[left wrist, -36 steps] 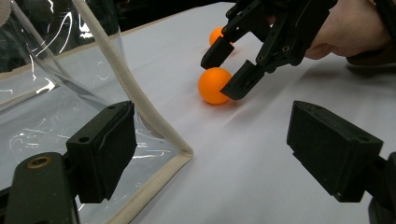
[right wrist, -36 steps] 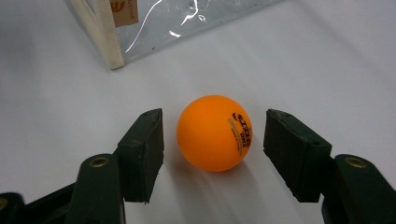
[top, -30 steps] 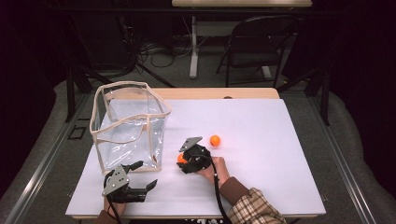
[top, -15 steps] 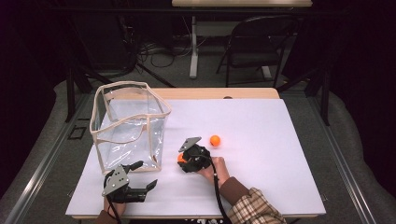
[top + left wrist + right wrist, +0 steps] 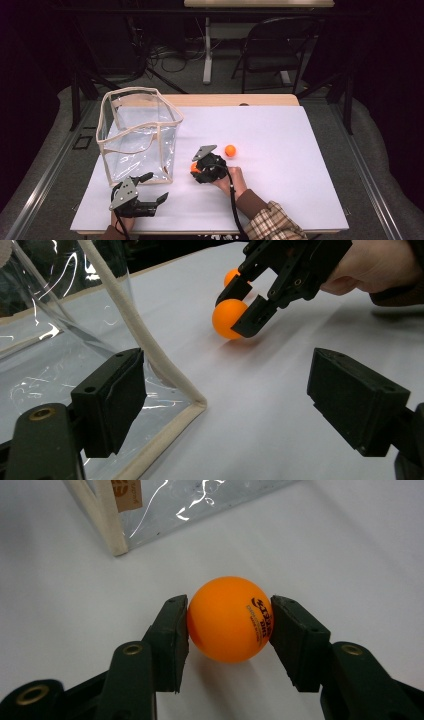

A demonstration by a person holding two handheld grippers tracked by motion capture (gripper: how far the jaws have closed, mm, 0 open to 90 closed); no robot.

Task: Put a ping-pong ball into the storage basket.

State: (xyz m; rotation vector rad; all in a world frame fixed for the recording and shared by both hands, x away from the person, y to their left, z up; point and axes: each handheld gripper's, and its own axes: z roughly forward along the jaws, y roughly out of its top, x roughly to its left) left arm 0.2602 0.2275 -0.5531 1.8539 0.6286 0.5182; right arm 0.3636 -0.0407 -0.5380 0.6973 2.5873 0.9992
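I count 2 orange balls: one [image 5: 194, 167] just right of the clear bag [image 5: 137, 135], the 2nd [image 5: 230, 150] farther right of the bag. 1 clear bag w/ beige trim. 2 grippers: left one [image 5: 159, 201] below the bag's front, right one [image 5: 196, 170] beside its right side. 1 white table [image 5: 300, 165], 1 folding chair [image 5: 272, 50] behind.
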